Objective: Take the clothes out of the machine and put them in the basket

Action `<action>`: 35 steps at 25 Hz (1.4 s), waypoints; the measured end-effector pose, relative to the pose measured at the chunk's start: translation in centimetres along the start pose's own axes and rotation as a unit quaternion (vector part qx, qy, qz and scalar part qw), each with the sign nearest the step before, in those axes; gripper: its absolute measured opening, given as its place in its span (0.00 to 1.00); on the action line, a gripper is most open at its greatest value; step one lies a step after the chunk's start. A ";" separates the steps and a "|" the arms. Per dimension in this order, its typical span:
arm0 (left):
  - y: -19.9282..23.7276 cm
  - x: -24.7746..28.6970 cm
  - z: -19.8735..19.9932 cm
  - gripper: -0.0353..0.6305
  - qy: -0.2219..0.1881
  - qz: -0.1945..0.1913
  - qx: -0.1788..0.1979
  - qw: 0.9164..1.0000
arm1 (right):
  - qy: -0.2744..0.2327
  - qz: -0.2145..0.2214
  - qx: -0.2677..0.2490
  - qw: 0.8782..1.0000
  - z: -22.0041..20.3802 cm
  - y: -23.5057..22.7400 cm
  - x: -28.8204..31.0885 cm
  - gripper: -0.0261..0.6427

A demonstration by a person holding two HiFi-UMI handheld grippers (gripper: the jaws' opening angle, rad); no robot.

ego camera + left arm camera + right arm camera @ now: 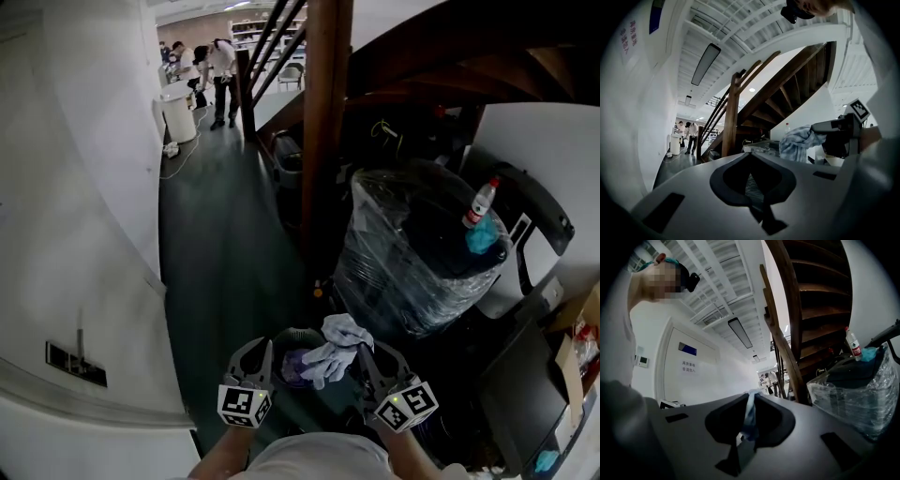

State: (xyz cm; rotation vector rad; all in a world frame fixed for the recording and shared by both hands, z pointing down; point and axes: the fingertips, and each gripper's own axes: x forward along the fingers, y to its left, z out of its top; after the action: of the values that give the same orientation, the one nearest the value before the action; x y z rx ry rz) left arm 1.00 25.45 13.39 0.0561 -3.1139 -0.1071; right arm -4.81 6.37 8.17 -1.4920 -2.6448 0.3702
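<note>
My right gripper (364, 352) is shut on a light blue-and-white checked cloth (336, 349), which bunches above its jaws; in the right gripper view a strip of the cloth (749, 416) is pinched between the fingers. My left gripper (258, 352) is alongside, level with it, at the rim of a dark round basket (286, 349) that holds a purple garment (294, 364). In the left gripper view a dark mesh strip (751, 185) is clamped between the jaws, and the right gripper (839, 133) with the cloth (799, 143) shows at the right.
A wooden stair post (323, 131) rises straight ahead. Right of it is a dark machine wrapped in clear plastic (422, 244) with a spray bottle (480, 204) on top. A white wall (75, 234) runs along the left. Down the dark corridor are people (220, 80) and a white bin (178, 112).
</note>
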 end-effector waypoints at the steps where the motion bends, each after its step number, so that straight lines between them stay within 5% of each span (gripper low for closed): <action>1: 0.5 -0.2 -0.2 0.08 0.002 0.008 -0.002 1.000 | 0.003 0.007 0.000 1.000 -0.2 0.1 0.7 0.09; 13: 3.2 1.4 -0.6 0.08 0.013 0.114 -0.007 0.993 | 0.050 0.122 0.027 0.991 -1.9 -1.3 7.9 0.09; 25: 2.7 5.0 -0.5 0.08 0.019 0.230 -0.017 0.973 | 0.109 0.232 0.038 0.966 -3.2 -6.1 12.9 0.09; 35: 2.5 5.9 -1.8 0.08 0.033 0.233 -0.025 0.972 | 0.120 0.233 0.038 0.964 -3.7 -7.0 14.0 0.09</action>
State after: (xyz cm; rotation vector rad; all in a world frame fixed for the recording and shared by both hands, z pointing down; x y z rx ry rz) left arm -4.95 27.57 15.47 -0.6503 -2.9586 -0.1665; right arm -17.22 15.49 12.87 -1.9825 -2.0592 0.2933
